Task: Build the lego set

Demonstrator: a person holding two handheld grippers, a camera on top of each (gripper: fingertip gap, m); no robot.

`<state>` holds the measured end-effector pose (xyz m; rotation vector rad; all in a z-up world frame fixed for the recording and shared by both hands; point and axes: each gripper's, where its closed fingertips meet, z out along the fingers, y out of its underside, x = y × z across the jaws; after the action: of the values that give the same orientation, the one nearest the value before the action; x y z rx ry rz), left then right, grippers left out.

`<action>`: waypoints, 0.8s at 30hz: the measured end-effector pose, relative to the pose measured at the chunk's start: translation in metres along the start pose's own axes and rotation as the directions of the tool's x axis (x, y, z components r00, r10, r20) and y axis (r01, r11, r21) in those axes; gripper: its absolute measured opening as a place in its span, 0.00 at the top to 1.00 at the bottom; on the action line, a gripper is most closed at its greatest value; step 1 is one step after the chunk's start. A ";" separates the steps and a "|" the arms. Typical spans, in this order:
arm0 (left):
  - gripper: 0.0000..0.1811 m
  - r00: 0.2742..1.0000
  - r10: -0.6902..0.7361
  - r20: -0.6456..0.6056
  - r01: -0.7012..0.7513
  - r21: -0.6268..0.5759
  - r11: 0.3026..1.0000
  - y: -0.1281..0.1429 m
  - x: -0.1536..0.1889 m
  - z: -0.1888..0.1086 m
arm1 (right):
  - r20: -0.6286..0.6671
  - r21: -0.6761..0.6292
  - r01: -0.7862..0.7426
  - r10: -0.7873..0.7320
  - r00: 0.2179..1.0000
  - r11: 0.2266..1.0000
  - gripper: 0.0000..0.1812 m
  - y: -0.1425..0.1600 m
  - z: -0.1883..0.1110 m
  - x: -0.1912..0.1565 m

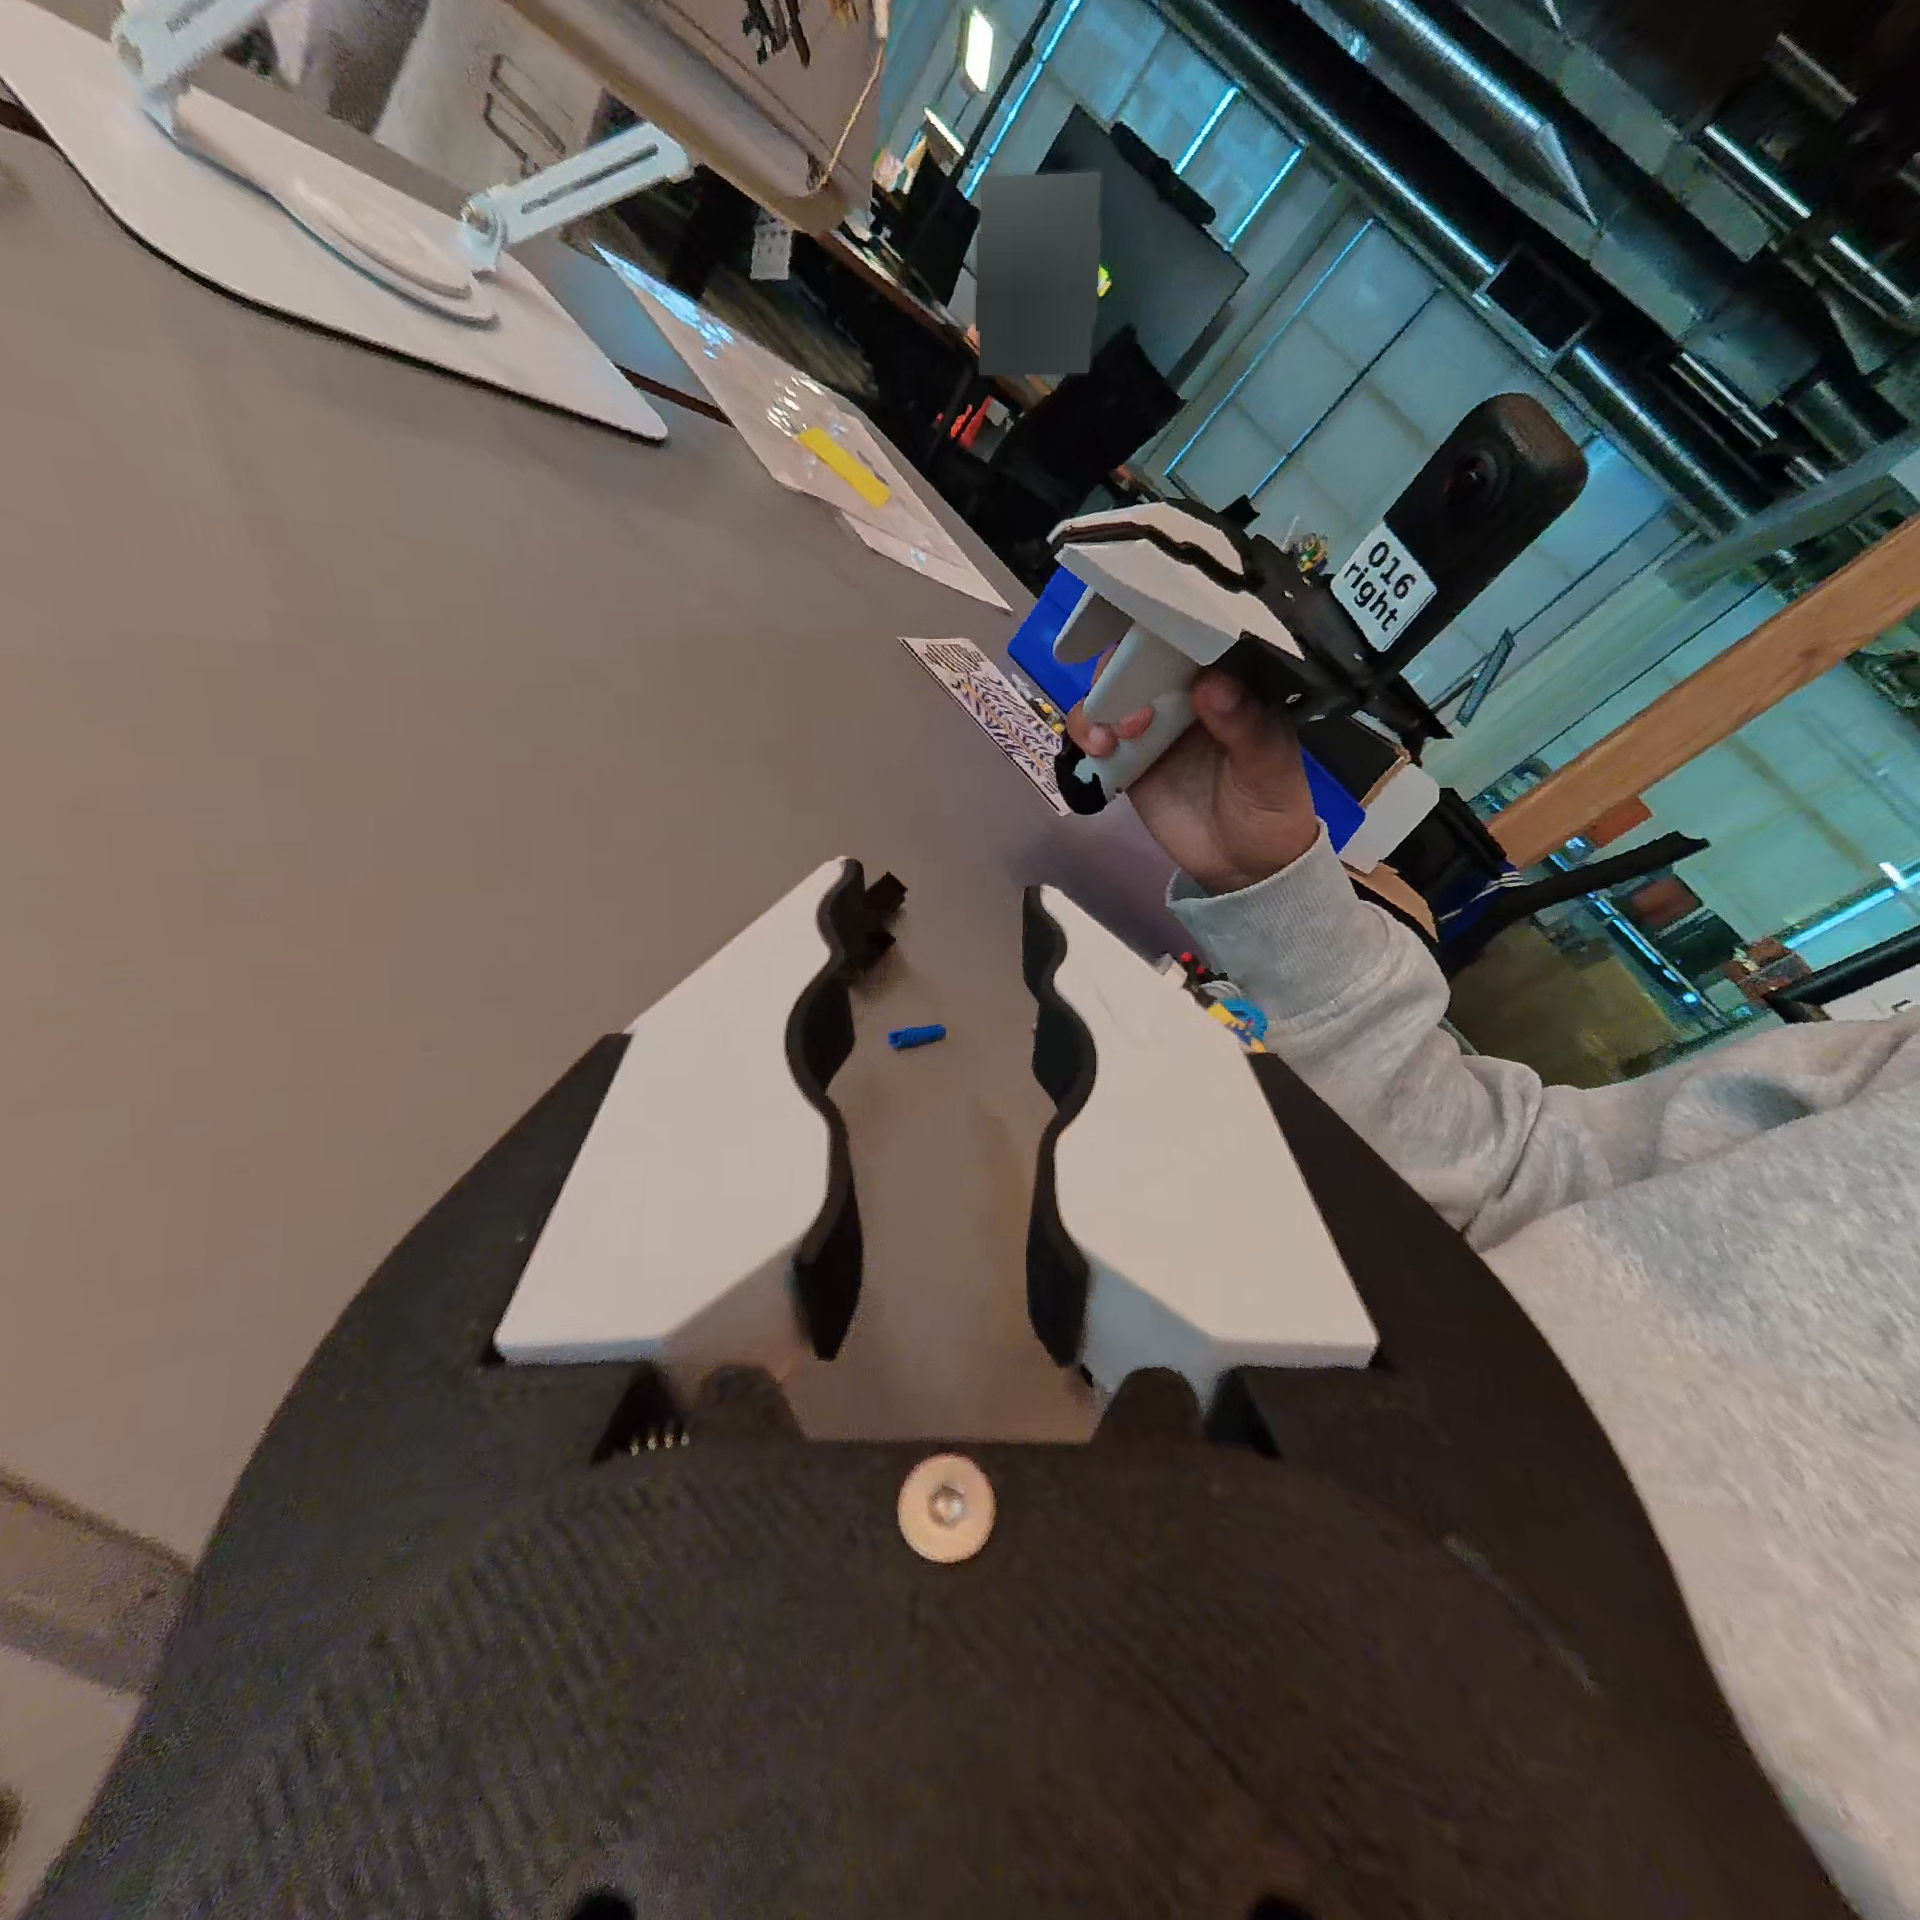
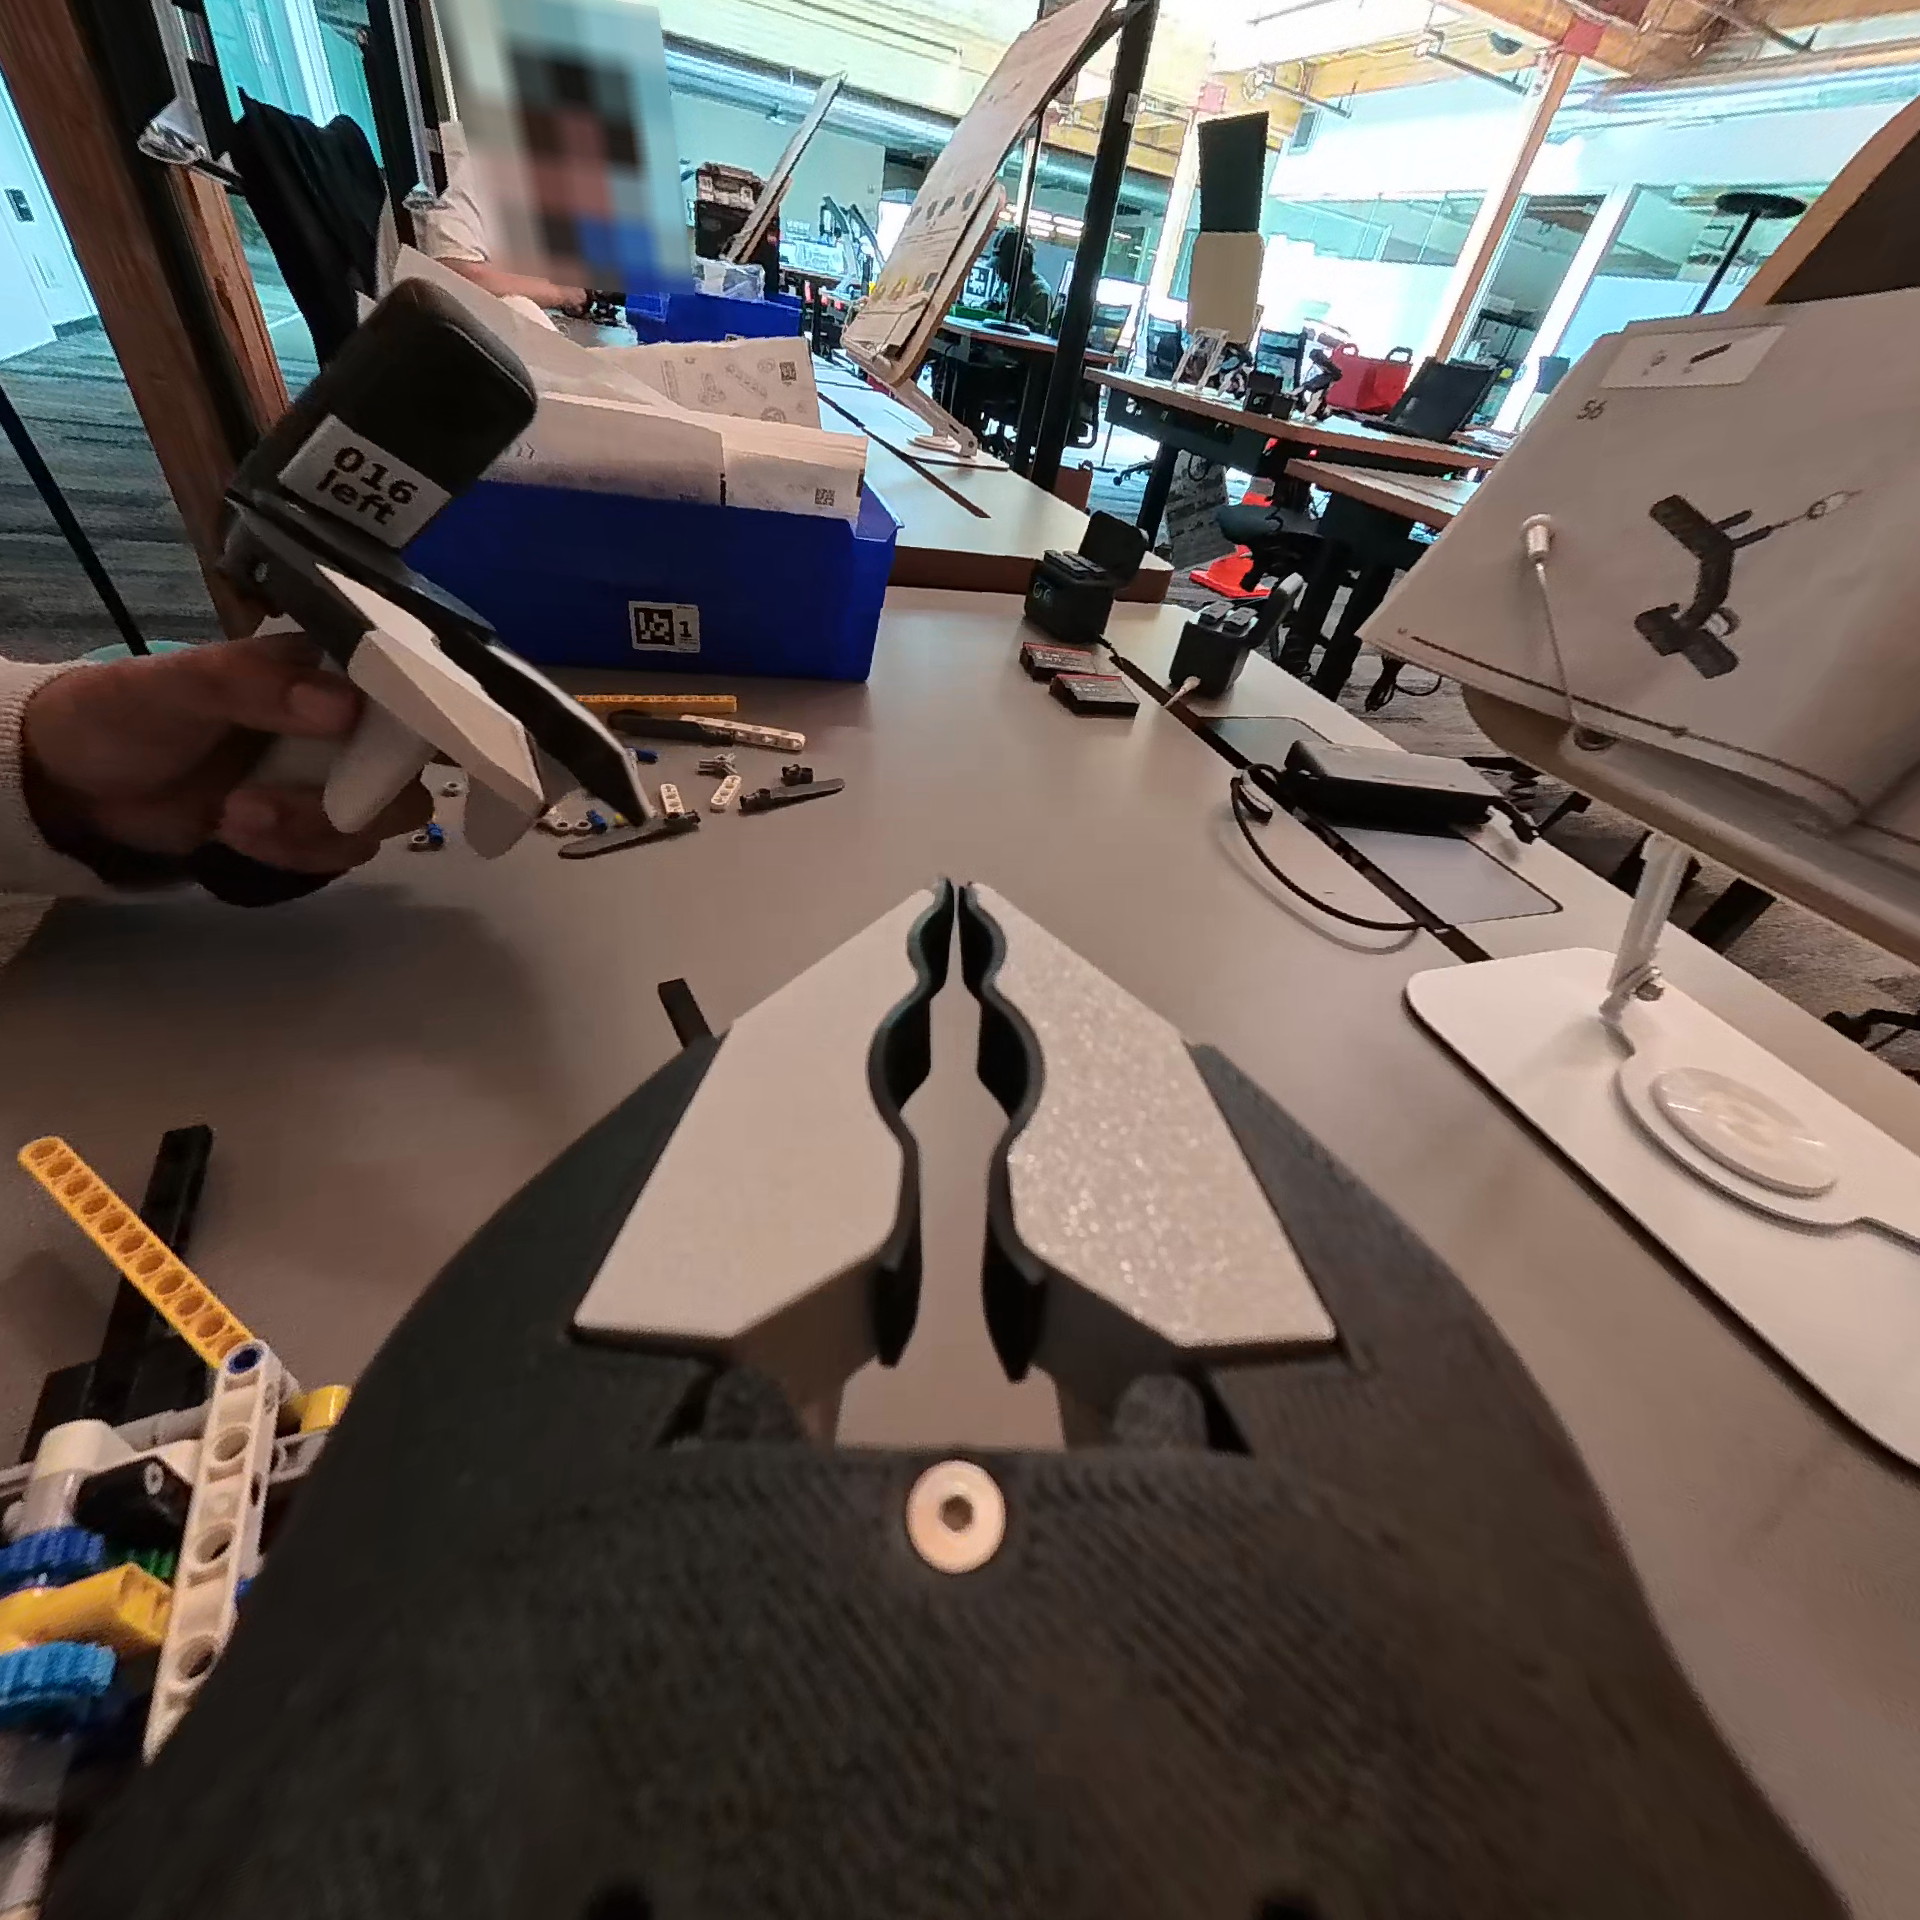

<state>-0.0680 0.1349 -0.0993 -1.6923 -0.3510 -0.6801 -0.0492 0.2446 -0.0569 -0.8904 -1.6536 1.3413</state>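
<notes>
- On grey table [image 1: 312,831], left wrist view only: left gripper [image 1: 940,904] w/ fingers spread apart, nothing between them; small blue pin [image 1: 916,1037] lies on the surface in the gap; small black piece [image 1: 878,914] just beside left fingertip.
- Same view: right gripper [image 1: 1143,582] held off the table in a hand [image 1: 1216,779], grey sleeve.
- Right wrist view only: right gripper [image 2: 956,894] fingers pressed together at tips, nothing seen between.
- Partly built lego assembly [image 2: 135,1455] at lower-left edge of table: yellow holed beam [image 2: 135,1252], white beams, black beam, blue gears; partly hidden by gripper body.
- Loose lego parts [image 2: 717,769] scattered near blue bin [image 2: 644,582]; left gripper [image 2: 634,800] tips down among them.
- Instruction stand [image 2: 1683,582] at right, w/ white base.
</notes>
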 end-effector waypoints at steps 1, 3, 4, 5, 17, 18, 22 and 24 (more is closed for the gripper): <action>0.84 1.000 0.012 0.008 -0.012 0.005 1.000 -0.001 -0.001 -0.001 | -0.001 0.000 -0.001 0.001 1.000 1.000 1.00 0.000 0.000 0.001; 0.84 0.999 0.033 0.028 -0.034 0.012 0.999 -0.002 -0.003 -0.002 | 0.005 -0.003 -0.010 0.010 1.000 1.000 1.00 0.001 -0.001 0.000; 0.84 0.998 0.043 0.037 -0.044 0.009 0.999 -0.001 -0.004 -0.001 | 0.031 -0.019 -0.041 0.042 0.999 0.999 1.00 0.003 -0.001 -0.004; 0.84 0.998 0.052 0.043 -0.053 0.002 0.999 0.000 -0.005 -0.001 | 0.068 -0.045 -0.088 0.091 0.993 0.995 1.00 0.005 -0.002 -0.009; 0.72 0.974 0.154 0.166 -0.155 -0.005 0.988 0.003 -0.018 0.003 | 0.040 -0.065 -0.132 0.135 0.990 0.989 0.83 0.015 -0.012 0.007; 0.71 0.973 0.159 0.169 -0.161 -0.005 0.987 0.003 -0.018 0.005 | 0.027 -0.065 -0.132 0.134 0.991 0.989 0.78 0.016 -0.013 0.009; 0.68 0.963 0.198 0.181 -0.194 -0.040 0.980 0.010 -0.016 0.014 | 0.022 -0.106 -0.101 0.104 0.994 0.989 0.63 0.026 -0.012 0.009; 0.68 0.959 0.221 0.180 -0.213 -0.059 0.975 0.012 -0.015 0.019 | 0.066 -0.165 -0.077 0.089 0.994 0.983 0.63 0.037 -0.010 -0.001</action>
<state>-0.0682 0.1521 -0.1194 -1.8050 -0.2778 -0.3704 -0.0384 0.2548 -0.0922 -1.0260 -1.8205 1.3227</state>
